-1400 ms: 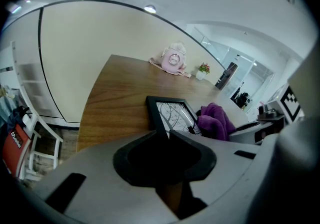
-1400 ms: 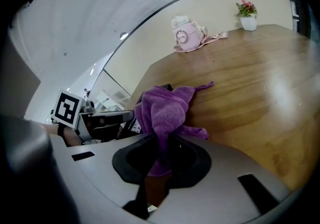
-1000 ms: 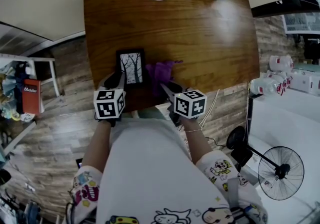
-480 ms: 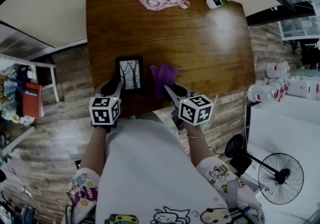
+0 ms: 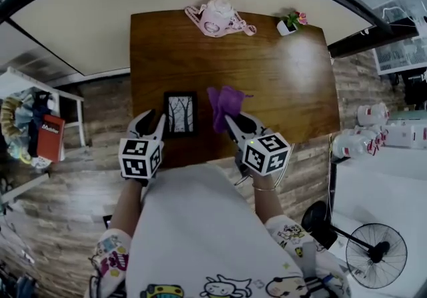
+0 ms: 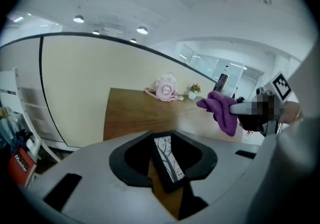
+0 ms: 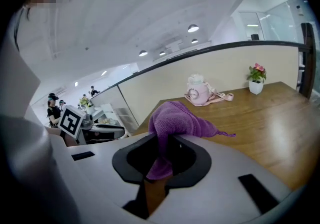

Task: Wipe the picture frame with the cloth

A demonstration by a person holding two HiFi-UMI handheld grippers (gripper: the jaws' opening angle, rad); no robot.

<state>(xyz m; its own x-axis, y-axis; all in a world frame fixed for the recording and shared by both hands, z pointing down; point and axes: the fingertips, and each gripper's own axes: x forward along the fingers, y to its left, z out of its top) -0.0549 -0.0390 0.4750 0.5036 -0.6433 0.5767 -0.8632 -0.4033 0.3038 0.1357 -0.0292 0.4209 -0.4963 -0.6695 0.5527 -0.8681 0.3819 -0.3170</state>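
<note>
Raised: left gripper (image 5: 152, 119), just-widened fingers (image 6: 120, 162) round one frame (image 5: 180, 113); right gripper (image 5: 233, 122), one cloth (image 5: 225, 100).

white shirt (image 5: 193, 223) with cartoon prints (image 5: 227, 287) at six o'clock; thin bracelet (image 5: 263, 188); grey left tool (image 5: 152, 121) and right tool (image 5: 232, 121) bear black-and-white marker cubes (image 5: 140, 157).

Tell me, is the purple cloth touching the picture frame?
Apart. The head view shows a strip of table between the cloth and the picture frame.
</note>
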